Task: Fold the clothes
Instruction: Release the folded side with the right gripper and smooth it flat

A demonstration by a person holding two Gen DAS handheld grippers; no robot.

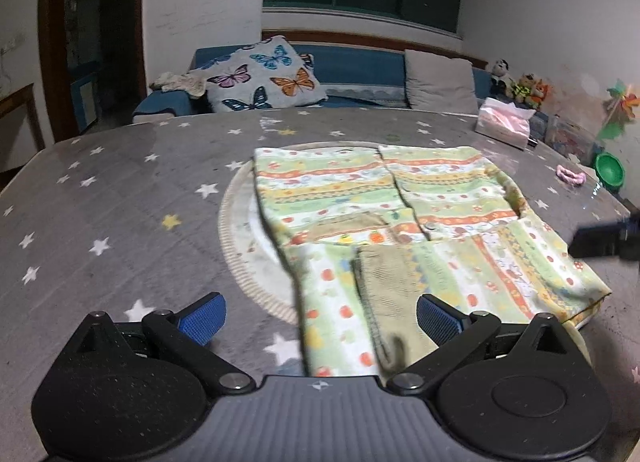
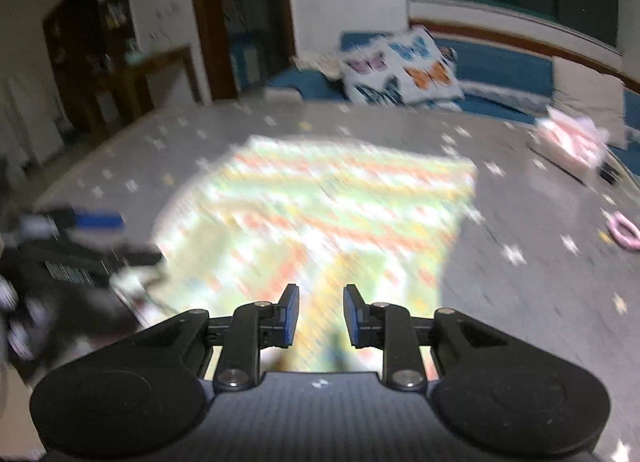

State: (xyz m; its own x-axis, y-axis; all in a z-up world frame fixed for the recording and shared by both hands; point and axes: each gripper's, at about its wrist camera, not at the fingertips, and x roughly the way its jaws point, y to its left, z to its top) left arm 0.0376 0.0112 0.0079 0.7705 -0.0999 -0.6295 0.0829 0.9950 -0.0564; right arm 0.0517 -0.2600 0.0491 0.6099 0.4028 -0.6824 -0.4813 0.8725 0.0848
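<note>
garment (image 1: 404,218): patterned green/orange/yellow kids' piece, spread on round mat (image 1: 240,258) mid-table; one sleeve or leg runs toward near edge, under the left tool.
table (image 1: 120,198): grey cover with white and yellow stars.
left gripper (image 1: 320,322): jaws spread wide, nothing between the blue pads (image 1: 204,318); hangs over near end of garment, contact with cloth not clear.
right gripper (image 2: 320,316): jaws partly apart, gap between pads (image 2: 290,316), no cloth pinched; sits over near edge of garment (image 2: 320,214). View heavily motion-blurred, detail poor.
cross-view: left tool visible at left in right cam (image 2: 76,258); dark tool tip at right edge of left cam, by garment's right side.
far right of table: tissue box (image 1: 504,122), pink ring (image 1: 570,175), green bowl (image 1: 609,171).
behind table: blue sofa (image 1: 360,66), butterfly pillow (image 1: 266,76), grey pillow (image 1: 440,82).
</note>
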